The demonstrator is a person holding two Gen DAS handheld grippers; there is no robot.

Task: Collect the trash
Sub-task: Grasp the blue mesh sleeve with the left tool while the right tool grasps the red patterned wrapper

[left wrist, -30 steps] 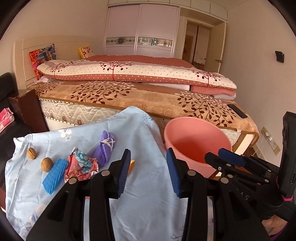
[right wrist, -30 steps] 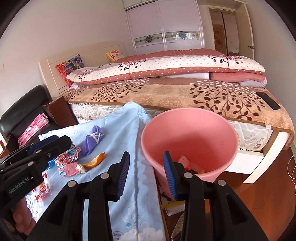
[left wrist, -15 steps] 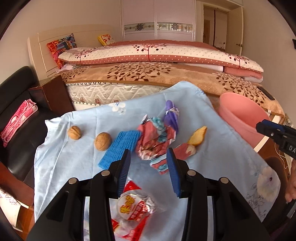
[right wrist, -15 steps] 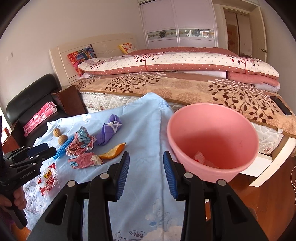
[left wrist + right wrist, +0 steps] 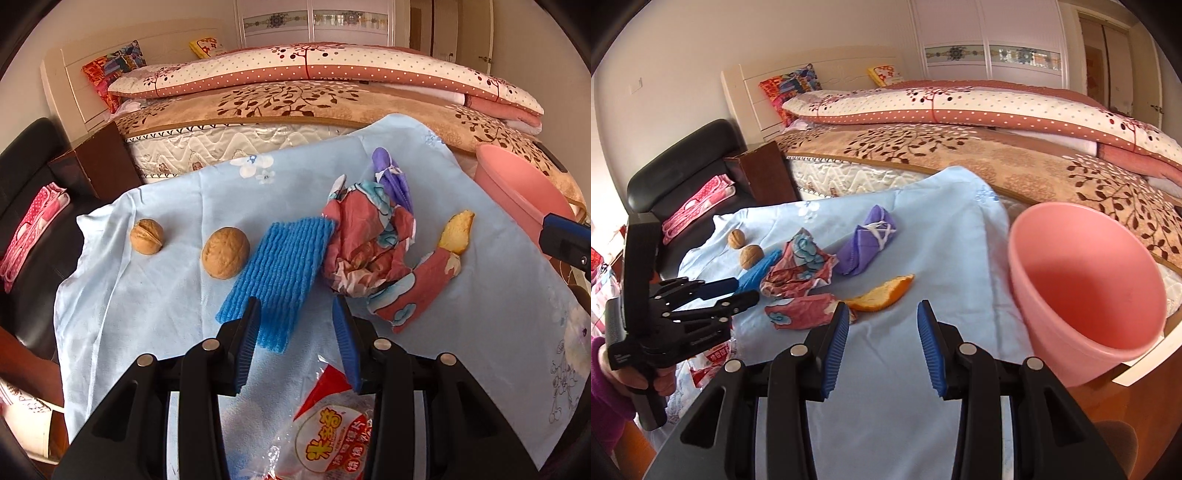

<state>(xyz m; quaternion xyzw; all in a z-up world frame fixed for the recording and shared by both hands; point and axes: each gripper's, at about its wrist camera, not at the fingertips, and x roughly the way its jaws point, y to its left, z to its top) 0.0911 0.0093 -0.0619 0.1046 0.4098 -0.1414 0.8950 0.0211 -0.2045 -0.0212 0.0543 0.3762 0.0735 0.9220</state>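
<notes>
The worktop under the light blue flowered cloth (image 5: 159,295) carries all the trash, and the round pink plastic bin (image 5: 1086,284) stands just beside its right edge, near the bed. The bin is where each piece must end, so a good grasp has to allow a short carry to the right.

The left gripper (image 5: 299,343) hangs low over the near part of the cloth with its fingers apart and nothing between them. The near corner of the flat blue ribbed foam sheet (image 5: 280,273) lies right in the gap, and the clear snack wrapper with red and yellow print (image 5: 328,432) lies below the fingers, partly hidden by them. It looks as if one of these two is the next piece. For the foam, the fingers should go down until they almost touch the cloth and close across the narrow end, because the sheet is thin and soft. They should not catch the cloth with it.

The right gripper (image 5: 882,339) is also parted and empty, near the curved orange peel (image 5: 882,293) and the folded red patterned wrapper (image 5: 801,314).

The crumpled red and blue wrapper (image 5: 365,247), the purple rolled pouch (image 5: 393,181) and two brown walnuts (image 5: 225,256) lie farther back. The walnuts can roll, so the foam is better lifted straight up.
</notes>
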